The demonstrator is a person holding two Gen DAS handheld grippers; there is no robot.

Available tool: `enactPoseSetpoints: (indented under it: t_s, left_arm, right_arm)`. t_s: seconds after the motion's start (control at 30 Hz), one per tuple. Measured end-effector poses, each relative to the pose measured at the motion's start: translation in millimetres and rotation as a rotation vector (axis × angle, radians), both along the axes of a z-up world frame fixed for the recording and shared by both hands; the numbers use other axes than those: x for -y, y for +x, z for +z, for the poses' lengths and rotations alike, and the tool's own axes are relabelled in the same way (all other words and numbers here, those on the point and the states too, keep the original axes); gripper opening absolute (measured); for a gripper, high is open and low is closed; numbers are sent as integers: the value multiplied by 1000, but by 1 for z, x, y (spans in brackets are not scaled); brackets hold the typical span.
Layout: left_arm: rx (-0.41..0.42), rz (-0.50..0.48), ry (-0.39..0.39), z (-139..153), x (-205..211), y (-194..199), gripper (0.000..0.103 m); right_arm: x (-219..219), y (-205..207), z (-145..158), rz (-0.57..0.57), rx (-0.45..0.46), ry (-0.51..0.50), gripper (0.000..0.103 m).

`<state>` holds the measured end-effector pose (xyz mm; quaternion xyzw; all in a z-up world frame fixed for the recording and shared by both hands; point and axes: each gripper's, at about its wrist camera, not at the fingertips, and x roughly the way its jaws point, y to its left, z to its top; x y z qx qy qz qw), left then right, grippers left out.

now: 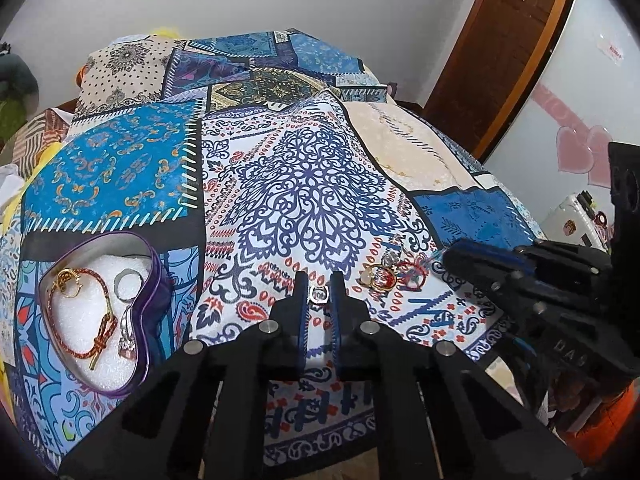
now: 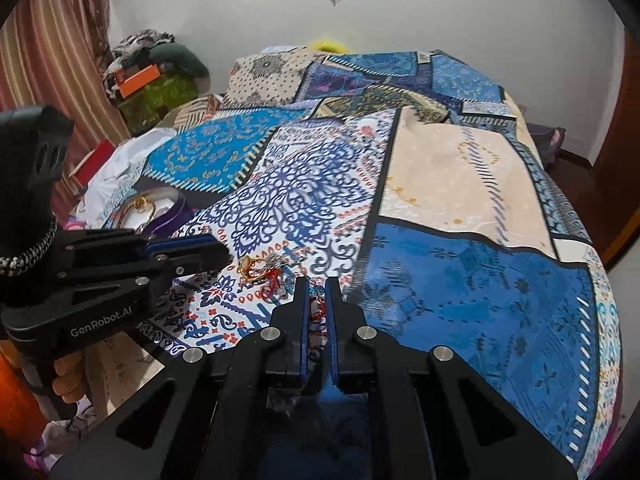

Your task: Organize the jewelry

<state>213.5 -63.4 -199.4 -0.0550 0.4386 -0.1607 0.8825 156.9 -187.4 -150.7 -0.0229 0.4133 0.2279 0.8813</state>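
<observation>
left tongs (image 1: 319,280) pinch a silver ring (image 1: 319,294) above the bed (image 1: 304,184) | right tongs (image 2: 318,282) narrow, nipping a red cord (image 2: 316,308) | tin (image 1: 150,276) at left holds bracelets

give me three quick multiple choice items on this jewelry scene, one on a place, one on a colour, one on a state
1. Where does the red braided bracelet lie?
A. in the heart-shaped tin
B. on the floor
C. on the pillow

2. What colour is the heart-shaped tin rim?
A. green
B. purple
C. orange

3. What is the left gripper doing?
A. wide open, holding nothing
B. pinching a silver ring
C. gripping the tin

Key: 1 A, it rests on the tin's white foam; 2 B, the wall shows purple; 3 B, the silver ring sits clamped between its fingertips.
</observation>
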Motion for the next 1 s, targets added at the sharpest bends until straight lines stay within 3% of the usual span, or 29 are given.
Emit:
enactPoseSetpoints:
  t_s: [0.4,1.0]
  left_arm:
    - [79,14,10,33,-6,-27,8]
    - [190,113,10,74,-51,-64,8]
  right_arm:
    - [13,-14,37,-46,95,14,7]
    - [-16,-32,91,-13,240,59,7]
